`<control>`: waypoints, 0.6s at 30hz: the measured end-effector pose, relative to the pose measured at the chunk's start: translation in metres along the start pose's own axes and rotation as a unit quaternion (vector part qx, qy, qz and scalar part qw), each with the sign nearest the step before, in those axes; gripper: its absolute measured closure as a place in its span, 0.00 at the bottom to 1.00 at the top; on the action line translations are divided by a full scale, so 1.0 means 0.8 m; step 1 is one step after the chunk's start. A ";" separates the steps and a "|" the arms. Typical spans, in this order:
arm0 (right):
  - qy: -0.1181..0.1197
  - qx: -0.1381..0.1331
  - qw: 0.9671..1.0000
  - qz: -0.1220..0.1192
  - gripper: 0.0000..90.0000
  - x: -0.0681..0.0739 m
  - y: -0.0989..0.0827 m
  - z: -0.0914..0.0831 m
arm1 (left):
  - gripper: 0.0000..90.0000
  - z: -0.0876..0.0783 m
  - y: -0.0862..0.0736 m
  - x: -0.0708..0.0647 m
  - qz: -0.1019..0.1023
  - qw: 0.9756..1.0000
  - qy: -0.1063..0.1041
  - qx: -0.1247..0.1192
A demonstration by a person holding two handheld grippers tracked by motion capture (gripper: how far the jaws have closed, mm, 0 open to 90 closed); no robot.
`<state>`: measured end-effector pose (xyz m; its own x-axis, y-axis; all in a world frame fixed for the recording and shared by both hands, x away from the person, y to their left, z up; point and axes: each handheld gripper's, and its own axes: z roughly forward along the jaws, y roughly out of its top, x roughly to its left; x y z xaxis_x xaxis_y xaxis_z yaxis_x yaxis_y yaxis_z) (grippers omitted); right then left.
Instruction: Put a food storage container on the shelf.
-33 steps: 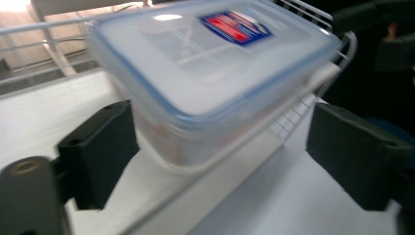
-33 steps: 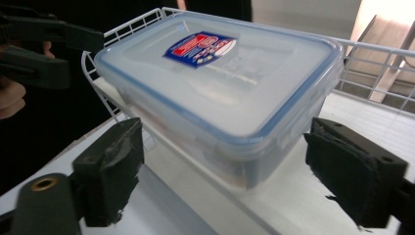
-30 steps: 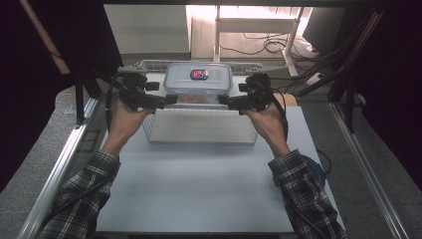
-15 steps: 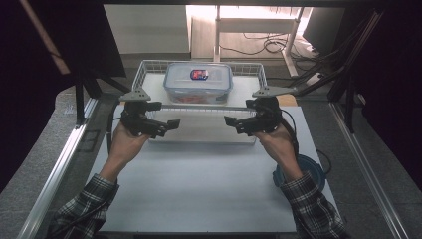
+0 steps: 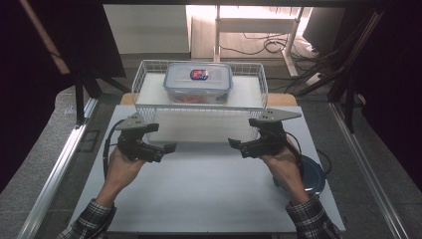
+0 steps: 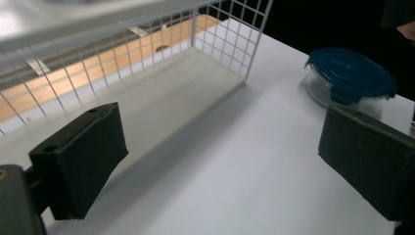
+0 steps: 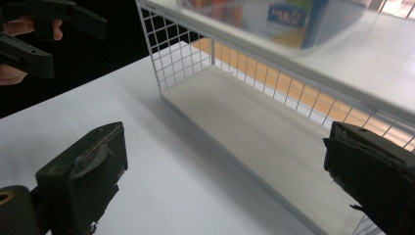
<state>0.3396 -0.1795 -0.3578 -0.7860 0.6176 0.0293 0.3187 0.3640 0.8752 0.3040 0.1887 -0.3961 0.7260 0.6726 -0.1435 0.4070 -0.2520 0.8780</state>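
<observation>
While both the left gripper (image 5: 171,147) and right gripper (image 5: 233,143) gape empty, the clear lidded container (image 5: 198,82) sits atop the wire rack (image 5: 144,74).

Both grippers, the left gripper (image 5: 169,148) and right gripper (image 5: 235,144), are off the lidded container (image 5: 198,82) they clasped a second ago, pulled back toward six o'clock with jaws wider and empty over the white table (image 5: 199,199).

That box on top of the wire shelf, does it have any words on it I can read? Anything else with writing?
Red and blue sticker on the lid of the clear box: too small to read in the high view.
Blue and white label on the box's side: some lettering, too blurred to read in the right gripper view.
Blue lid of the round container: no writing that shows.
</observation>
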 end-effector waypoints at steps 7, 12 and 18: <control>-0.008 0.005 1.000 0.003 0.02 0.007 -0.028 -0.004 | 0.03 -0.003 -0.027 -0.013 0.009 1.000 0.001 -0.001; -0.013 0.006 1.000 0.010 0.02 0.011 -0.047 -0.010 | 0.02 -0.002 -0.049 -0.020 0.009 1.000 -0.005 0.002; -0.030 0.007 1.000 0.005 0.01 0.018 -0.066 -0.017 | 0.03 -0.001 -0.074 -0.026 0.003 1.000 0.003 0.011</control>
<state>0.3040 -0.1994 -0.3973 -0.7495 0.6619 0.0090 0.3344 0.3670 0.8680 0.2645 0.1900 -0.4450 0.7253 0.6750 -0.1355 0.4148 -0.2714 0.8685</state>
